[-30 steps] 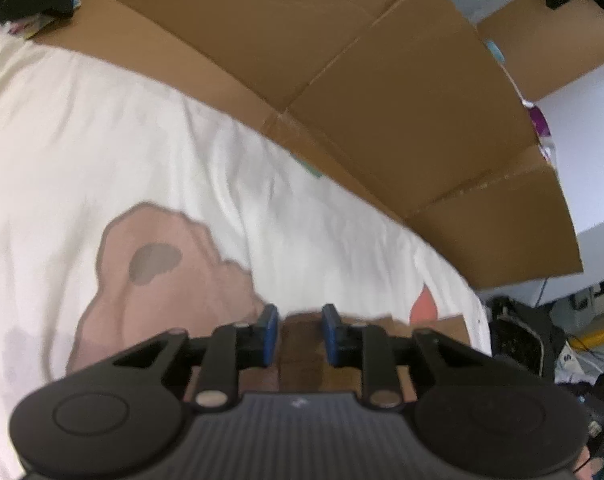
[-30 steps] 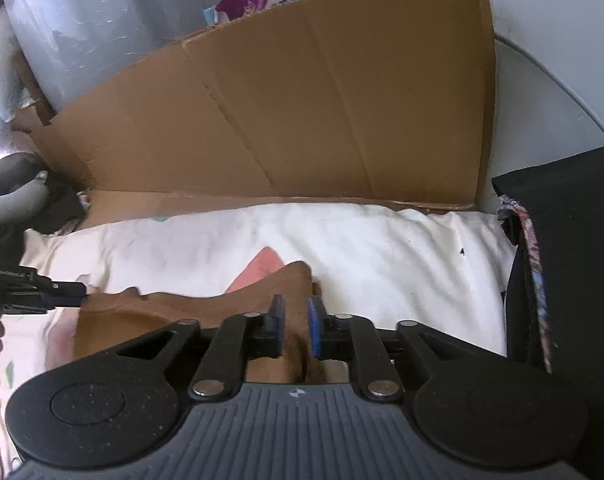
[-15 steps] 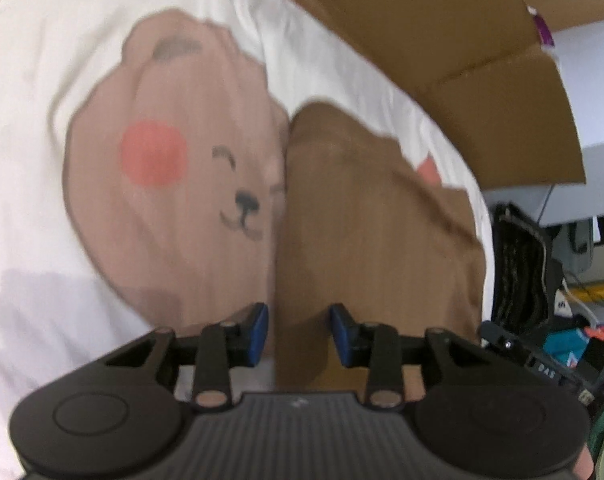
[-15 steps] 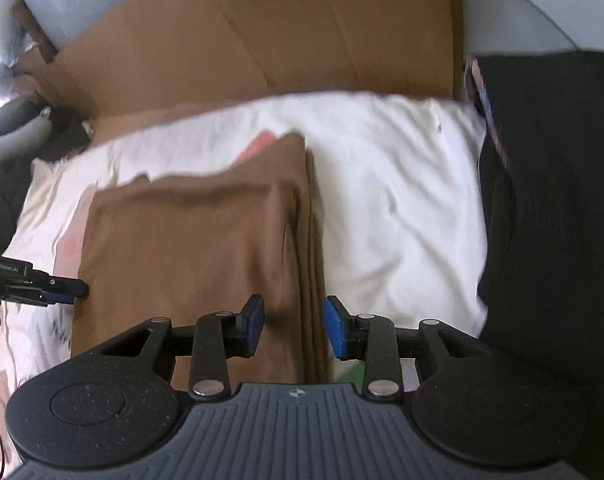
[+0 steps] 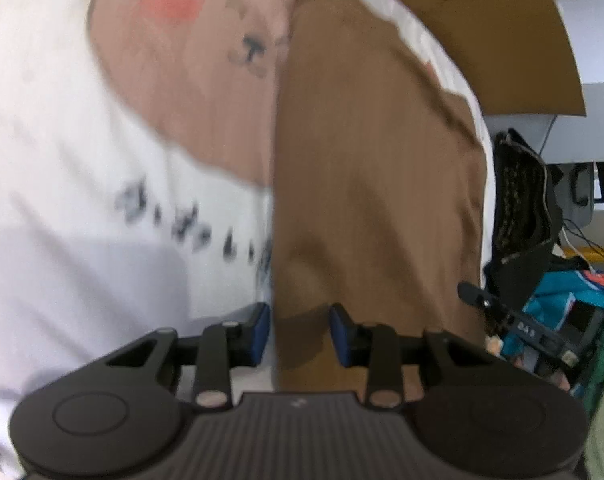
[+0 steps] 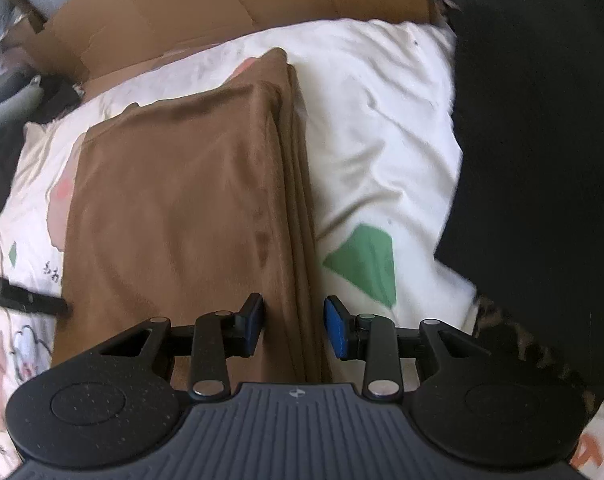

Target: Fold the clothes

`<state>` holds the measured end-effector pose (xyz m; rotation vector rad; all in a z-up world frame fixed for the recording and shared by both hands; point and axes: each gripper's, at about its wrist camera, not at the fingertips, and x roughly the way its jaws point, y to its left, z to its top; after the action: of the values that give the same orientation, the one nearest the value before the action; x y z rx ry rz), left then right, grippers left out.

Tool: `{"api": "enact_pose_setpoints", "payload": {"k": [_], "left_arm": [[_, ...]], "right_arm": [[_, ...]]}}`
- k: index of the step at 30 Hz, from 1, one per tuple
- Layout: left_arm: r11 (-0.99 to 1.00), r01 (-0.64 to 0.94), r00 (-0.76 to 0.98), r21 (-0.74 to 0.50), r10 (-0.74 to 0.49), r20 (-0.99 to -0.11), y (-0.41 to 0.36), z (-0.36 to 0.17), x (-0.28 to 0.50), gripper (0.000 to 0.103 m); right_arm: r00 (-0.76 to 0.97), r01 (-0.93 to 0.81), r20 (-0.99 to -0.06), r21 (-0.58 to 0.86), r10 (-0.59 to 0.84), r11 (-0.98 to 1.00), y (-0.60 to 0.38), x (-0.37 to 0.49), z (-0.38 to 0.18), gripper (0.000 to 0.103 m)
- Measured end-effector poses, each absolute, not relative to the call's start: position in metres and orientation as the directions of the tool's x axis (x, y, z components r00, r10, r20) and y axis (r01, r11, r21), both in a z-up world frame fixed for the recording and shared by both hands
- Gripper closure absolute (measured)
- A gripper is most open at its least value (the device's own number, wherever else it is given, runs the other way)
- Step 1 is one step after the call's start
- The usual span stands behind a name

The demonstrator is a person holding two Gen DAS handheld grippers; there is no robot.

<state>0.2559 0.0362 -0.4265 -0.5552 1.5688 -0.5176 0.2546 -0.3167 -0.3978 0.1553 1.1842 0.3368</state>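
My left gripper [image 5: 297,334] hangs with its jaws parted, straddling the near left edge of the brown garment [image 5: 366,184] without pinching it. My right gripper [image 6: 291,330] is likewise released, its blue pads [image 6: 336,332] either side of the garment's stacked right edge, gripping nothing.

The garment [image 6: 173,216] lies on the white sheet [image 6: 374,136] as a flat rectangle with several layers showing along its 3 o'clock side. From my right camera it runs from 6 o'clock up toward 12, with the cardboard [image 6: 229,4] beyond it.

I judge that this fits two stages: a fold just laid down and let go, or a bundle about to be gripped for another fold. Nothing here settles which. If another fold is wanted, both jaws would need to bite all the layers at once, or the stack will slide apart.

My left view is blurred, so the printed bear [image 5: 189,64] and the writing below it are smeared. My own housing hides the garment's near end. The dark mass [image 6: 542,140] at 3 o'clock is cut off; I cannot say what it is.
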Motion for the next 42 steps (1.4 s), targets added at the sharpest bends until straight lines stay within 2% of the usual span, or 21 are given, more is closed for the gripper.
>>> {"api": "enact_pose_setpoints", "payload": {"k": [5, 13, 19, 26, 28, 30, 32, 42], "left_arm": [[0.766, -0.066, -0.129, -0.639, -0.642, -0.756, 0.035, -0.436, 0.234, 0.070], [0.742, -0.079, -0.197, -0.666, -0.666, -0.719, 0.035, -0.441, 0.220, 0.072], [0.690, -0.107, -0.240, -0.715, -0.716, -0.655, 0.033, -0.446, 0.212, 0.072], [0.657, -0.122, -0.256, -0.744, -0.745, -0.616, 0.034, -0.460, 0.202, 0.072], [0.659, -0.107, -0.257, -0.745, -0.742, -0.619, 0.035, -0.458, 0.201, 0.076], [0.677, -0.061, -0.261, -0.733, -0.720, -0.643, 0.036, -0.454, 0.198, 0.089], [0.688, -0.053, -0.262, -0.723, -0.709, -0.655, 0.039, -0.450, 0.198, 0.092], [0.717, -0.019, -0.246, -0.697, -0.679, -0.692, 0.052, -0.433, 0.203, 0.094]], "right_arm": [[0.322, -0.150, -0.882, 0.313, 0.345, 0.938, -0.327, 0.245, -0.399, 0.059], [0.279, -0.125, -0.887, 0.346, 0.368, 0.930, -0.342, 0.234, -0.397, 0.059], [0.223, -0.115, -0.895, 0.370, 0.387, 0.922, -0.348, 0.227, -0.400, 0.059], [0.175, -0.124, -0.902, 0.378, 0.395, 0.917, -0.349, 0.220, -0.407, 0.052], [0.176, -0.129, -0.903, 0.374, 0.392, 0.919, -0.347, 0.220, -0.408, 0.051], [0.176, -0.131, -0.904, 0.370, 0.389, 0.920, -0.346, 0.220, -0.409, 0.050], [0.173, -0.135, -0.906, 0.367, 0.387, 0.920, -0.346, 0.221, -0.407, 0.050], [0.171, -0.159, -0.894, 0.391, 0.415, 0.907, -0.347, 0.213, -0.383, 0.051]]}}
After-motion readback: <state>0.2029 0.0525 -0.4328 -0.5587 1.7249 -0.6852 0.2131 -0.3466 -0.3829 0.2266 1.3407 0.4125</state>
